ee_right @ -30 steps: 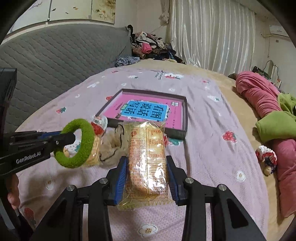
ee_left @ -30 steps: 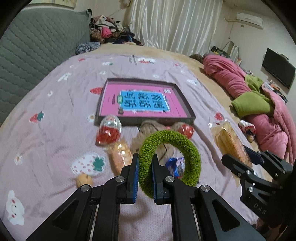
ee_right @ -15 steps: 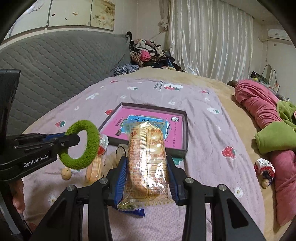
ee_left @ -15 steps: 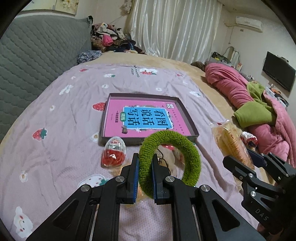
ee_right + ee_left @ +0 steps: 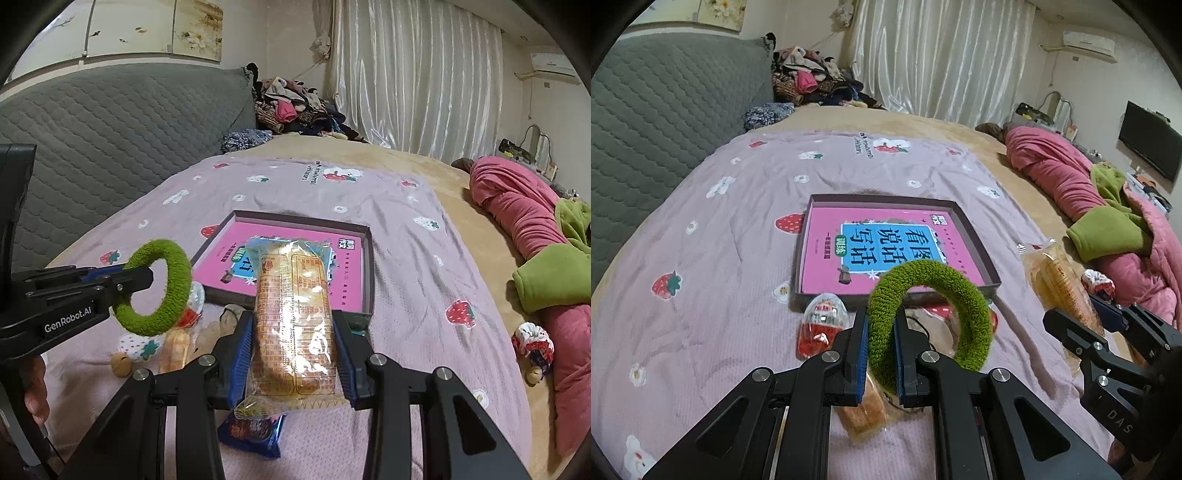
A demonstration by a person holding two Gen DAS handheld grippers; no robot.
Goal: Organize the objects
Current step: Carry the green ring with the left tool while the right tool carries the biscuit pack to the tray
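Note:
My left gripper (image 5: 881,332) is shut on a fuzzy green ring (image 5: 967,306), held above the bedspread; the same ring (image 5: 173,291) shows at the left of the right wrist view. My right gripper (image 5: 293,332) is shut on a clear-wrapped bread packet (image 5: 293,317), which also shows in the left wrist view as the packet (image 5: 1054,280) at the right. Ahead of both lies a shallow dark box (image 5: 975,240) holding a pink book (image 5: 827,266); box (image 5: 369,266) in the right wrist view too.
On the lilac bedspread (image 5: 713,258) near the box lie a red-and-white egg toy (image 5: 822,325), an orange snack pack (image 5: 173,350), a blue wrapper (image 5: 251,432) and a small brown figure (image 5: 120,363). Pink and green bedding (image 5: 535,258) is heaped right; a grey headboard (image 5: 657,118) stands left.
Both grippers have moved forward toward the box, each keeping its hold. The box now looks nearer and the loose items have slid below the fingers.

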